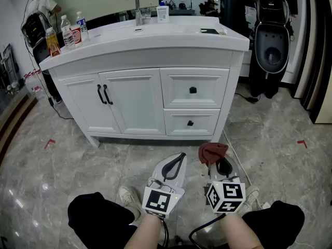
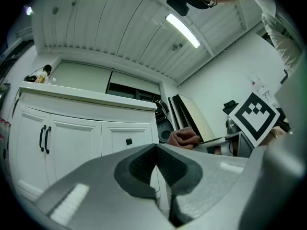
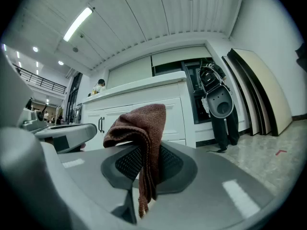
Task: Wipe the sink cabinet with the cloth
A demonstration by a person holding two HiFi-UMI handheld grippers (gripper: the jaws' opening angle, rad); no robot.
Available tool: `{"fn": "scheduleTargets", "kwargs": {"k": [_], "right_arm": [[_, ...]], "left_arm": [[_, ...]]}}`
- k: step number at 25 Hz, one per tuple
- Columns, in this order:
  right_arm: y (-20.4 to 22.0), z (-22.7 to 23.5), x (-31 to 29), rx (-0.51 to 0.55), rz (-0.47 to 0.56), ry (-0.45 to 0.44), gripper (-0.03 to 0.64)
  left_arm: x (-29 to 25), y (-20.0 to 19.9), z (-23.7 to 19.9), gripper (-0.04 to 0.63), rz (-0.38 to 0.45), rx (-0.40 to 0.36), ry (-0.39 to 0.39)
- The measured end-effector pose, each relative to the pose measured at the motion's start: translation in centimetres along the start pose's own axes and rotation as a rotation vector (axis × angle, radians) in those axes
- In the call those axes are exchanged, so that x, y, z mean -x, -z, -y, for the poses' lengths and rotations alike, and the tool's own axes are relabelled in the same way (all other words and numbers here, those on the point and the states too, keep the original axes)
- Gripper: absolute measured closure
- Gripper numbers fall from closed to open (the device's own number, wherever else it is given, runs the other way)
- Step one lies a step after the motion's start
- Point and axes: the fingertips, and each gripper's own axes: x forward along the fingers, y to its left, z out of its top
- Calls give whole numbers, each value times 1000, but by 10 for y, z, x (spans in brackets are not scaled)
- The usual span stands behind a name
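Note:
The white sink cabinet [image 1: 145, 95] stands ahead of me, with two doors on its left and two drawers on its right. My right gripper [image 1: 211, 158] is shut on a reddish-brown cloth [image 1: 211, 152], which bunches above its jaws and hangs down between them [image 3: 141, 143]. The left gripper [image 1: 178, 161] is held low beside it, jaws shut with nothing between them [image 2: 157, 169]. Both grippers hover over the floor in front of the cabinet, apart from it. The cloth also shows in the left gripper view [image 2: 183, 138].
A faucet [image 1: 134, 4], a cup [image 1: 162, 13] and a dark flat item [image 1: 209, 31] sit on the countertop; bottles [image 1: 66, 32] stand at its left end. A person [image 1: 39, 14] stands at the far left. A black chair-like object [image 1: 271, 40] is right of the cabinet.

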Motion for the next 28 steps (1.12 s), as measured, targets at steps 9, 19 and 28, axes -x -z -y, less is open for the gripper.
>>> {"fn": "scheduleTargets", "kwargs": {"k": [9, 19, 28], "right_arm": [[3, 2, -1, 2, -9, 3, 529], [12, 13, -5, -41, -19, 31, 528], [18, 20, -66, -139, -49, 25, 528]], "left_arm": [[-1, 1, 1, 595, -3, 3, 4], [-7, 6, -2, 595, -9, 16, 3], [-41, 20, -46, 595, -25, 38, -42]]}}
